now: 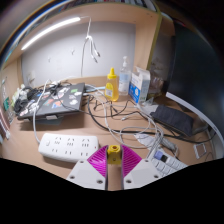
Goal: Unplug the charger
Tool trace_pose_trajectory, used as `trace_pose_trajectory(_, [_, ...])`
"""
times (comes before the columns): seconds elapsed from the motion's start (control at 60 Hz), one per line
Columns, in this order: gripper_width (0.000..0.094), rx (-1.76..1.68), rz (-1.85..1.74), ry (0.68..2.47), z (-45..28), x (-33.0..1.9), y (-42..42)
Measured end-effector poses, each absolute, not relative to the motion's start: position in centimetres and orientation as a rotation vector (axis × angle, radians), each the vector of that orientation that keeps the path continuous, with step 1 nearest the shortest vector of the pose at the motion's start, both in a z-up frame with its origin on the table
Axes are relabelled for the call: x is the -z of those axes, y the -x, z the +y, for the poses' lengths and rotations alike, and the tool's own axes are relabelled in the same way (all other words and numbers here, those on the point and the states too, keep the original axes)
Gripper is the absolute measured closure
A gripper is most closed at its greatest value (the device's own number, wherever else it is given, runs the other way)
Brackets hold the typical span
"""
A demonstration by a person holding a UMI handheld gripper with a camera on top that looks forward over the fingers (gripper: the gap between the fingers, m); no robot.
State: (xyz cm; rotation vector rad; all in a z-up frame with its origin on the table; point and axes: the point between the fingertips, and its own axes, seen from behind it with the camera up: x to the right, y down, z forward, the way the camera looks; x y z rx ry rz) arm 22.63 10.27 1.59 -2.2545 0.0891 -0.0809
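Gripper (114,166): hangs low over a wooden desk, its two white fingers pointing ahead with the magenta pads (99,160) facing one another.
Fingers: spread apart, pressing on nothing; a small yellow piece (115,152) shows in the gap between the tips, and I cannot tell whether either pad touches it.
Power strip (68,145): white, long, lying flat on the desk just ahead of the fingers and a little to the left, its row of sockets facing up.
Charger: I cannot pick out for certain which plug it is; white cables (125,122) run from the strip's right end across the desk toward the far side.
Desk (25,150): light wood, crowded; bare wood shows beside the strip's left end.
Yellow bottle (113,83): stands upright beyond the strip, near the back of the desk.
White and blue carton (140,83): upright, just right of the yellow bottle.
Dark tray of clutter (52,100): sits behind the strip to the left, piled with small mixed items too small to name.
Black flat object (178,120): lies to the right, beyond the right finger, with cables around it.
Wall (60,55): pale, behind the desk, with a thin white cord (90,45) hanging down it.
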Motion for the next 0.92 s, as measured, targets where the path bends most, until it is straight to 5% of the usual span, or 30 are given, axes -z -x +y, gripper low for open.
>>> trace_pose_trajectory(0.283, [0.0589, 0.069, 0.088, 2.302, 11.2, 0.4, -22.4])
trace_pose_trajectory(0.583, [0.0058, 0.098, 0.024, 2.184, 10.6, -3.3, -22.3])
trace_pose_trajectory(0.917, [0.0051, 0.110, -0.128, 2.019, 3.2, -10.3, -20.3])
